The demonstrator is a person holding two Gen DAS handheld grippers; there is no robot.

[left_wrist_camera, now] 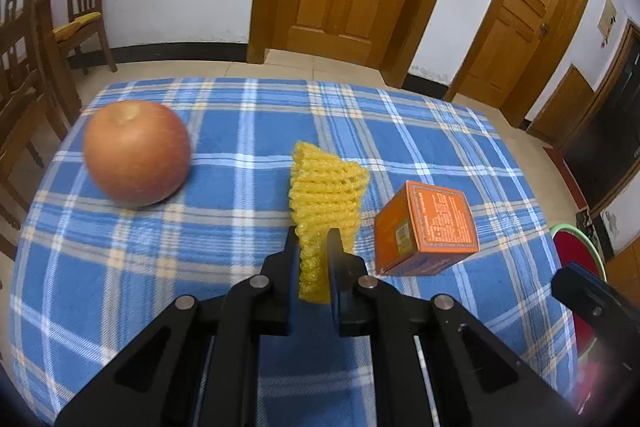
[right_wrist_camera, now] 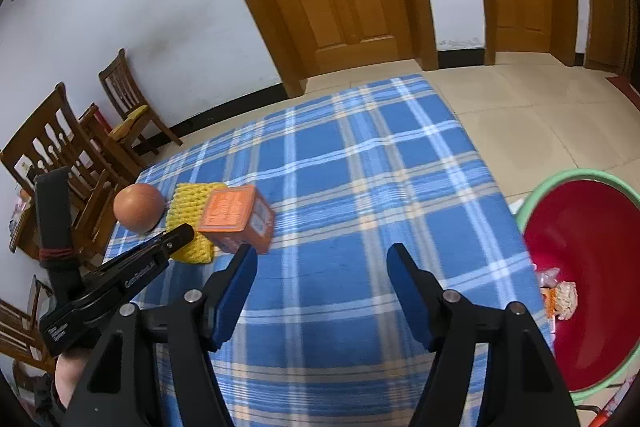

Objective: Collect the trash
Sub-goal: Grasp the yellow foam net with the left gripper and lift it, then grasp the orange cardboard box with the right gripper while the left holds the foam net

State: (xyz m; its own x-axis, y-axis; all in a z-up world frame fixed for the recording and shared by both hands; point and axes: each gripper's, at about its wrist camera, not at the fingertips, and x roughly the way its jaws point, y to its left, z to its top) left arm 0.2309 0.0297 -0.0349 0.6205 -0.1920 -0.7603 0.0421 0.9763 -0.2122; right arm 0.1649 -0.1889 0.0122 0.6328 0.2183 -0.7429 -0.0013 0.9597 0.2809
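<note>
Left wrist view: looks down along the left gripper, close over the checked tablecloth; doors at frame top.
Right wrist view: higher and farther back behind the right gripper, tilted; red bin at right edge.
Shared: apple, yellow foam net, orange box.

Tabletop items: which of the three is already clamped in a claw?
The yellow foam fruit net, pinched in the left claw. The apple and orange box sit free on the cloth; the right claw is open, empty.
</note>
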